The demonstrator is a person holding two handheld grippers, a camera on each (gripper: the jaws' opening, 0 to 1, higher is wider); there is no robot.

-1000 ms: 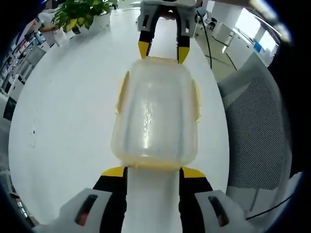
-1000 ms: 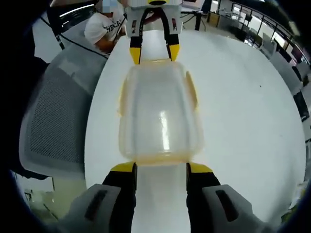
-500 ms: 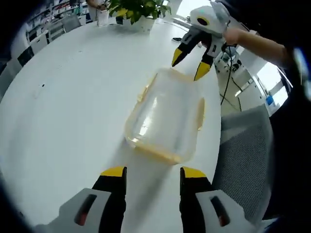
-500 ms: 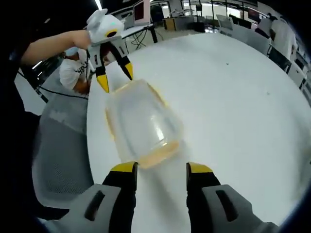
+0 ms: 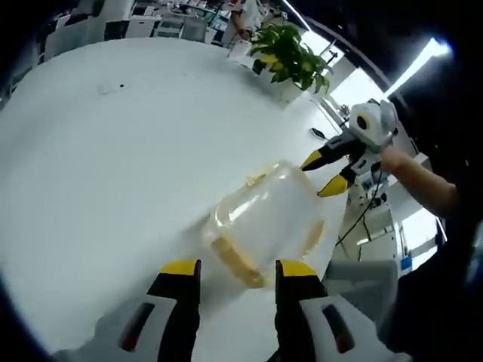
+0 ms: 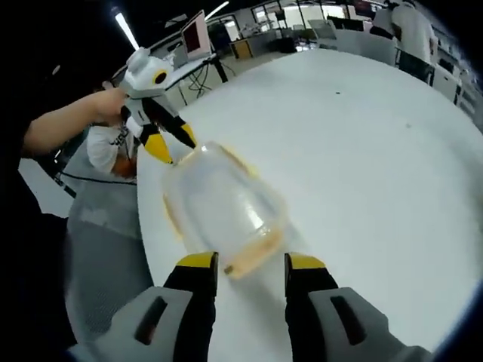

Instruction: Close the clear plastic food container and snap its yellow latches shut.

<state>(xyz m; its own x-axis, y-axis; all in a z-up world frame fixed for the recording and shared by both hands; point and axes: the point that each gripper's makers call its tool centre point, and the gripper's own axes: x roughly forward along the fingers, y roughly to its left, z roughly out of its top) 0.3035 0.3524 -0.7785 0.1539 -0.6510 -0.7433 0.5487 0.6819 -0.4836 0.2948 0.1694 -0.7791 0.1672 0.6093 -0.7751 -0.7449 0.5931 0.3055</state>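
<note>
Item: clear container (image 5: 266,224), lid on, yellow latches (image 6: 249,259) at rim; lay on white table (image 5: 90,151) near edge, between both tongs. We saw no contents. We judged it light, stiff, slippery; best pressed at latch tabs. Left tongs (image 5: 230,269) open, empty. Right tongs (image 6: 250,262) open, empty, just short of near latch.

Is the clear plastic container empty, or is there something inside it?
Empty, as far as shows. The white table is visible through the clear container's walls, and nothing lies inside. Blur hides finer detail.
</note>
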